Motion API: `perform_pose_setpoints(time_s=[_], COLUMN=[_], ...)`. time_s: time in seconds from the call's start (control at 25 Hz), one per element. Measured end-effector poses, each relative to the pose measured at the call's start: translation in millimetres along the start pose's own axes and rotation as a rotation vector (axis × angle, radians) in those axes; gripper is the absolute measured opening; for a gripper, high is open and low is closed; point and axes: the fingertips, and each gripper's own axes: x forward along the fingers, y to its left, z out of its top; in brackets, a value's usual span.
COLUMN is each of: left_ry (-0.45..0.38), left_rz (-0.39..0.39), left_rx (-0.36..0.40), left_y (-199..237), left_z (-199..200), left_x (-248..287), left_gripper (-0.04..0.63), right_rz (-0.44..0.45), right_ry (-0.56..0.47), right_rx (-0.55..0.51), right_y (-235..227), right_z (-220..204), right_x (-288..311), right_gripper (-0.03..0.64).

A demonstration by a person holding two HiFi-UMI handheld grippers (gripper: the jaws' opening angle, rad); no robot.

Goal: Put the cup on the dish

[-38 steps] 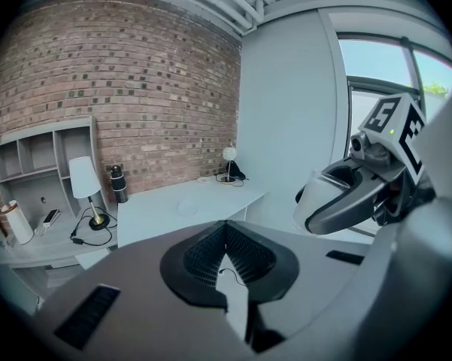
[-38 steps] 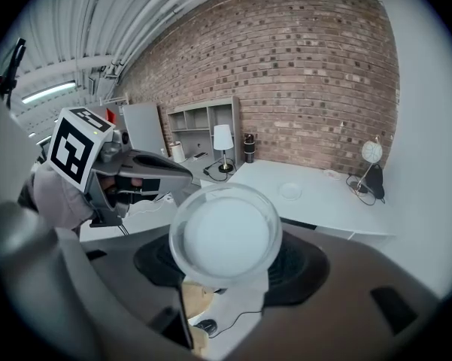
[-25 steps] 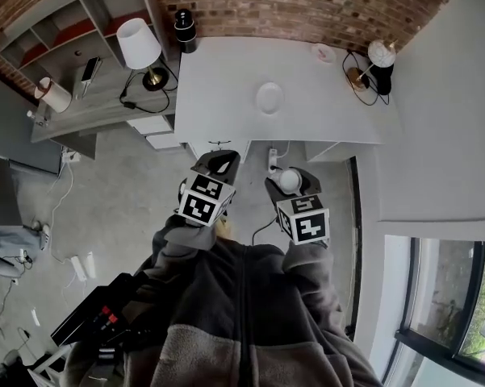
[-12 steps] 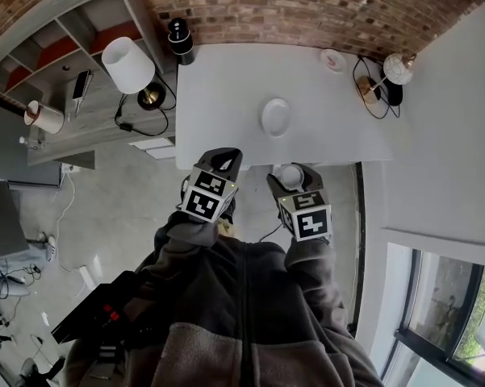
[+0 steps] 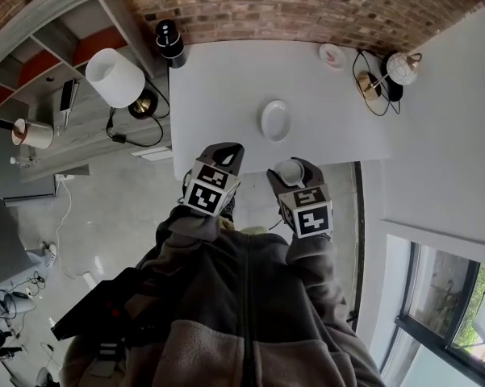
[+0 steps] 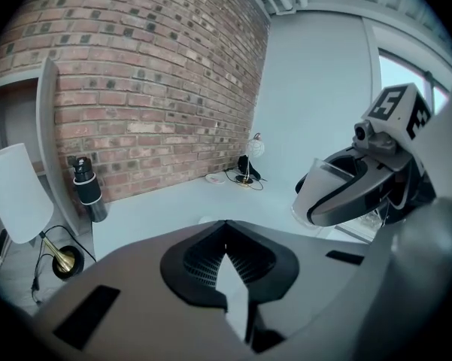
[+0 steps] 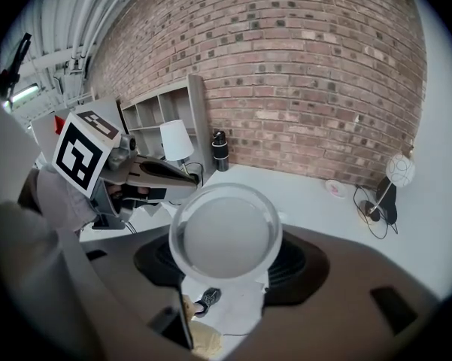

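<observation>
- The first risk is in the right gripper [image 5: 290,168] itself. Its jaws hold the clear cup [image 7: 226,232] only by the round side wall, and this wall looks smooth. If the jaws relax or tilt too much, I think the cup can slip out or turn.
- The second risk is just in front of these jaws. The cup is in the air at the near edge of the white table [image 5: 218,79], and under it the right gripper view shows the floor. A drop here would miss the table.
- The third risk is further ahead. The dish [image 5: 274,120] lies flat on the table, beyond the jaws and a little toward the left gripper. It is shallow, so a cup set down off centre may stand on the rim and fall over, or push the dish away.
- Far behind the dish, near the brick wall, there is a small pink saucer [image 5: 329,54]. It should not be taken for the goal.
- The right jaws are spread wide and pinch the cup between them, with its mouth turned toward the camera.
- The jaws of the left gripper [image 5: 223,153] are pressed together and hold nothing. It is beside the right one, also at the near table edge.
</observation>
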Motion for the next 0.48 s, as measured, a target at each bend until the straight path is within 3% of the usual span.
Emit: perform_pose_setpoints(time_s=[0.48], left_ry=[0.043], left_rz=[-0.009], left_rx=[-0.045], left_y=[16], left_z=[-12], left_x=[27], left_gripper=[0.005], right_rz=[0.023], right_ry=[0.053], right_rx=[0.0], right_y=[-11], right_z=[-3], right_x=[31], right_gripper=[0.259])
